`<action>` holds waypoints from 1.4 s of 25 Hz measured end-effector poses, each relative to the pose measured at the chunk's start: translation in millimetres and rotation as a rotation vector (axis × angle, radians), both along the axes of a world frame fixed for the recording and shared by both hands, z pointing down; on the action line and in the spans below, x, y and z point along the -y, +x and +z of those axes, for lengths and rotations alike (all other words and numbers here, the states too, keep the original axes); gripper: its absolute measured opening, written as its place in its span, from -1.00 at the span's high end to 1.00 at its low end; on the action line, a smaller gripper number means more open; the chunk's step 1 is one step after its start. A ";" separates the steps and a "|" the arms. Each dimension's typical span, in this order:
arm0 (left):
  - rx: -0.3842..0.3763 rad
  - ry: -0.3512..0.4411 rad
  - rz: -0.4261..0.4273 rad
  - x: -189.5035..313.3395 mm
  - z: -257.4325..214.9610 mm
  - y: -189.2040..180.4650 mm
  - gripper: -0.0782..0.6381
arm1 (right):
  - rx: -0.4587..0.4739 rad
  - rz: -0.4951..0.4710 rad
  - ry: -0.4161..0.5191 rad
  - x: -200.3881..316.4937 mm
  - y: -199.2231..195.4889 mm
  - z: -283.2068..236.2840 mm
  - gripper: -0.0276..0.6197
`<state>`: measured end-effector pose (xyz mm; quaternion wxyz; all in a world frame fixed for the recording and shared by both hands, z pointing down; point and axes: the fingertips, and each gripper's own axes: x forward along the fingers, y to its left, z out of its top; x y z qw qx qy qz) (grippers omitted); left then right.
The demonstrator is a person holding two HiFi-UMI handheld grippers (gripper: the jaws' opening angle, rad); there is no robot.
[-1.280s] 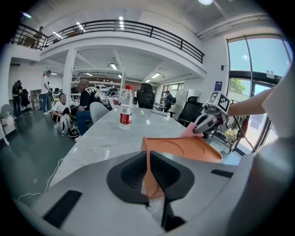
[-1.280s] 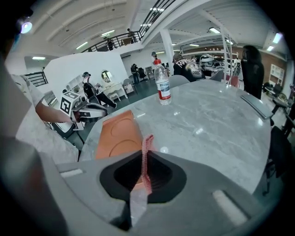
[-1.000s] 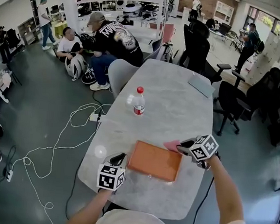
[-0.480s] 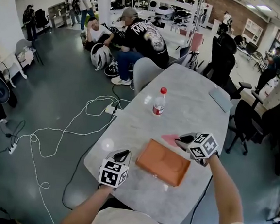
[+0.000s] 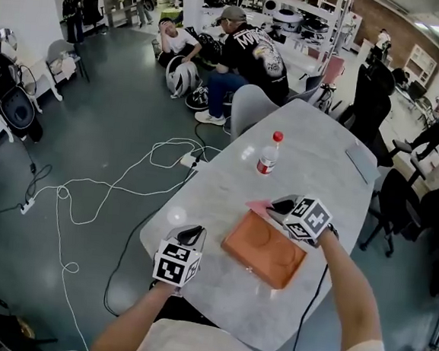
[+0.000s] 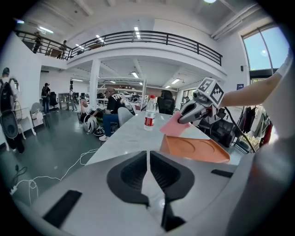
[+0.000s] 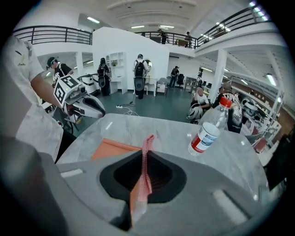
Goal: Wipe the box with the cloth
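A flat orange box [image 5: 265,248] lies on the grey table [image 5: 305,152] near its front end. My right gripper [image 5: 272,207] hangs over the box's far corner, shut on a pink cloth [image 5: 258,206] that pokes out past the box edge. In the right gripper view the cloth [image 7: 144,170] stands on edge between the jaws, with the box [image 7: 113,150] lower left. My left gripper [image 5: 189,235] rests on the table left of the box, jaws closed on nothing. The left gripper view shows the box [image 6: 196,149] ahead to the right and the cloth [image 6: 174,126] held above it.
A plastic water bottle [image 5: 268,154] with a red cap stands at mid table beyond the box. A grey laptop [image 5: 360,163] lies near the far right edge. Chairs ring the table and white cables [image 5: 119,185] trail on the floor to the left. Several people sit beyond the far end.
My right gripper has carried the cloth leftward, from beside the box's right corner to above its far corner. The head view has swung to the left. The left gripper keeps its place.
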<state>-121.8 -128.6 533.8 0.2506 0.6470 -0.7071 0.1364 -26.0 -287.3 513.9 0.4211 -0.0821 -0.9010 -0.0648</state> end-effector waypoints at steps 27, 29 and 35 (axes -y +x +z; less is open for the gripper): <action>-0.055 0.011 0.060 5.6 13.1 -58.8 0.71 | -0.399 -0.253 0.014 -39.5 -61.0 61.3 0.87; -0.058 0.011 0.064 4.6 14.6 -60.6 0.71 | -0.410 -0.239 -0.009 -41.8 -60.9 63.9 0.87; -0.062 0.008 0.072 -1.1 17.8 -65.2 0.71 | -0.420 -0.211 -0.048 -48.0 -62.8 65.8 0.87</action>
